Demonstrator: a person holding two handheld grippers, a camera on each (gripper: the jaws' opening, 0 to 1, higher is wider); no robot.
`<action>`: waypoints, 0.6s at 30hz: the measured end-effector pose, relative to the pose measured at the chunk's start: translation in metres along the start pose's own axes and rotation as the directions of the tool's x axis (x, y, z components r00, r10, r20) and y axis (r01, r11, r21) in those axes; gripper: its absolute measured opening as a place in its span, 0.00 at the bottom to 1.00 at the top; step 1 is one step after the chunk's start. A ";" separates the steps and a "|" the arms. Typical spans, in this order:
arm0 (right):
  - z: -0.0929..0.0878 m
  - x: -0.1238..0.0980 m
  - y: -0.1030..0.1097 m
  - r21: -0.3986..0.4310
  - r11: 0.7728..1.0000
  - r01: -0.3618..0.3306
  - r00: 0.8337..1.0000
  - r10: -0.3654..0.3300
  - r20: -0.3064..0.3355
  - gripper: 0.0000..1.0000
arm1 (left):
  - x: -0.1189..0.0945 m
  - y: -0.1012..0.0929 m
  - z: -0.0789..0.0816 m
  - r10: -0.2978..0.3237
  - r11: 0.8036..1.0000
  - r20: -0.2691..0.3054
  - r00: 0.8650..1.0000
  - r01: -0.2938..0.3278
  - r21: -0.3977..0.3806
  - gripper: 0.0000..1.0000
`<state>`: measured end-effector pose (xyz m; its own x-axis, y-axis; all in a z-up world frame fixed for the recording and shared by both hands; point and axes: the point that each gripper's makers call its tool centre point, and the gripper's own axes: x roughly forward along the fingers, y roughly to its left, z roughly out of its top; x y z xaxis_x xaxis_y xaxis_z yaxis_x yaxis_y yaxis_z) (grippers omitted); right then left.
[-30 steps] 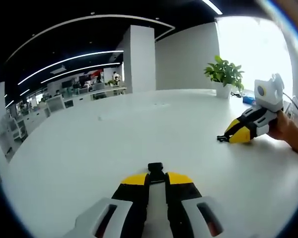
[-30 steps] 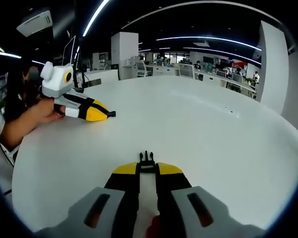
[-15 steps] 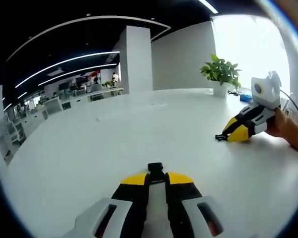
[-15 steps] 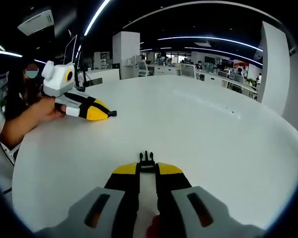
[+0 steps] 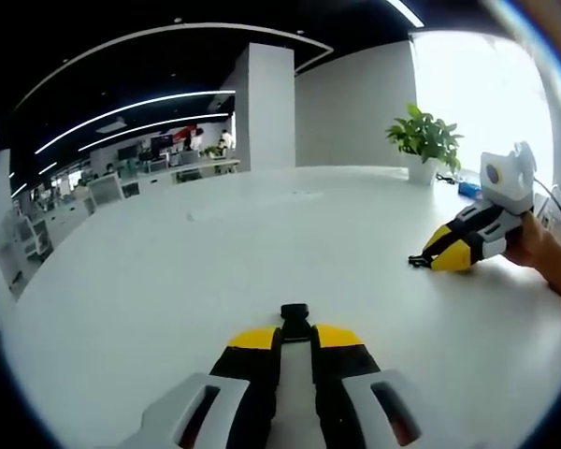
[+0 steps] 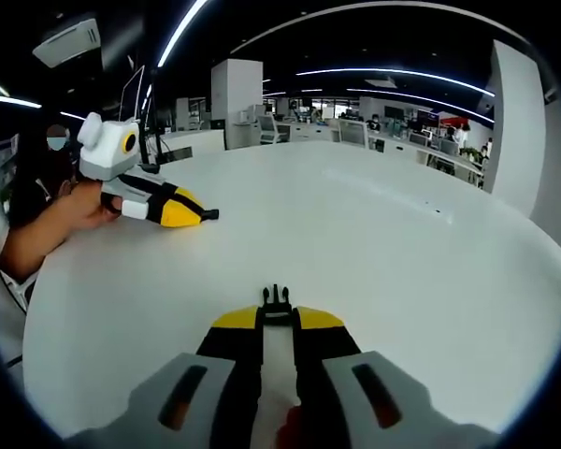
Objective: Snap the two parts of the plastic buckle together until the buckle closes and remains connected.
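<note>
Holding one buckle half apiece, both grippers hover low over the white tabletop point(image 5: 168, 281), well apart. The left gripper point(image 5: 294, 335) is clamped on the socket half point(image 5: 294, 316); the right gripper point(image 6: 277, 318) is clamped on the pronged half point(image 6: 277, 297). Both pieces look small, light, stiff plastic, likely slippery, with springy prongs. Each is best gripped by its rear body, leaving mating ends free and squarely aligned.
</note>
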<state>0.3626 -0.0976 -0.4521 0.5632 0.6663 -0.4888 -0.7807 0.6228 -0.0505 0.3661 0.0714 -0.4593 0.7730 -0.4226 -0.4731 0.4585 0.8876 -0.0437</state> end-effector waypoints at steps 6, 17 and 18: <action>0.000 0.000 0.001 -0.002 1.000 -0.001 1.000 0.001 0.002 0.13 | 0.000 0.000 0.000 -0.007 1.000 -0.001 1.000 0.007 0.004 0.12; 0.002 -0.001 -0.001 -0.004 1.000 0.003 1.000 -0.003 0.014 0.13 | -0.001 0.005 0.000 0.009 1.000 -0.002 1.000 -0.009 0.008 0.12; 0.002 0.000 -0.002 -0.005 1.000 0.003 1.000 -0.003 0.014 0.13 | -0.001 0.005 0.000 0.005 1.000 -0.001 1.000 -0.005 0.009 0.12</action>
<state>0.3643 -0.0983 -0.4503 0.5690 0.6701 -0.4767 -0.7803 0.6229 -0.0558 0.3677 0.0760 -0.4593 0.7750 -0.4181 -0.4739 0.4586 0.8880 -0.0336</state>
